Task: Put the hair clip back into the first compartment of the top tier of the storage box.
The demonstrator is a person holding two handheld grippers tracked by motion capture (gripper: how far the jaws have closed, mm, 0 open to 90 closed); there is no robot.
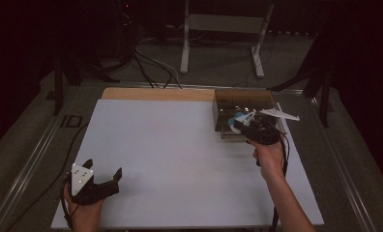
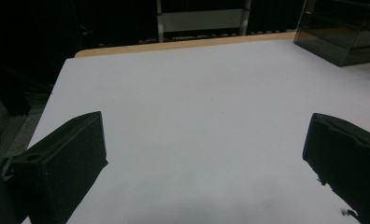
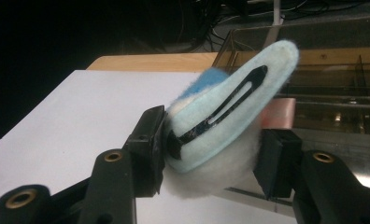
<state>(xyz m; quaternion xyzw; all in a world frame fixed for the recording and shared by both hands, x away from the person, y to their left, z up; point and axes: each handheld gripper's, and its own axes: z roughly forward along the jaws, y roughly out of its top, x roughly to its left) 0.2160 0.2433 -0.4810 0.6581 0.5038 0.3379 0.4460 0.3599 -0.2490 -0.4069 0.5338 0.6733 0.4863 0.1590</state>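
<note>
The right gripper [image 3: 211, 154] clamps a fuzzy blue hair clip [image 3: 230, 116] by its sides, poised beside the clear box [image 1: 243, 104] probably to drop it in, while the left gripper [image 1: 102, 181] rests open-jawed on the table [image 1: 180, 159], out of the way.

I'm looking at a fuzzy, pale blue felt hair clip [image 3: 230, 112] with a glossy black metal snap bar and white fluff beneath. My right gripper [image 3: 211, 154] has matt black plastic jaws. The organiser box [image 3: 332, 93] is smoky clear plastic; the table sheet [image 2: 197, 102] is smooth, matt white.

A pale-blue plush hair clip [image 3: 225, 116], black clasp showing, tilted over the clear organizer [image 3: 342, 88].
</note>
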